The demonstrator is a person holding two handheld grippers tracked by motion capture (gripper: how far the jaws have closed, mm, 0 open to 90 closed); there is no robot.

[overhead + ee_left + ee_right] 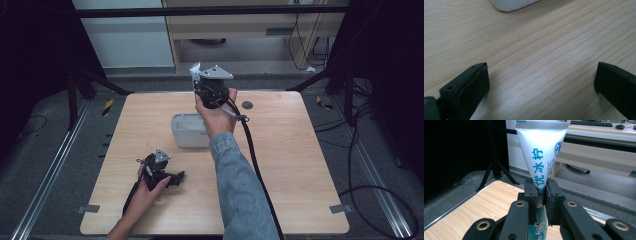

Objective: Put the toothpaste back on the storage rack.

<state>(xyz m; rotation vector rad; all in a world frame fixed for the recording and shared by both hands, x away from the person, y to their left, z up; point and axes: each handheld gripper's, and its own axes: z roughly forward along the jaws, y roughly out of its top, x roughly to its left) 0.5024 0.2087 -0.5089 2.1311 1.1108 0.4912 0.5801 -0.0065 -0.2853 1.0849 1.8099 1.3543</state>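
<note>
Pale wood-grain worktop (544, 57), matt black grippers, one glossy plastic tube.

We see a smooth worktop with fine streaked grain and a soft sheen. The left gripper (541, 85) has matt black jaws faced with dull, rubbery-looking pads. The right gripper (541, 202) is matt black plastic with brass-coloured rivets, pinching a smooth, glossy white plastic tube (541, 150) printed in blue. The white tub (187, 131) looks like smooth matt plastic. The sleeve (240, 185) is blue denim cloth.

Black two-jaw grippers, denim sleeve

Right gripper (540, 192) has brass-ringed screw holes and a thick black cable (255, 155) — left gripper (176, 178) carries a grey triangular plate (161, 156) — blue denim sleeve (240, 185).
</note>
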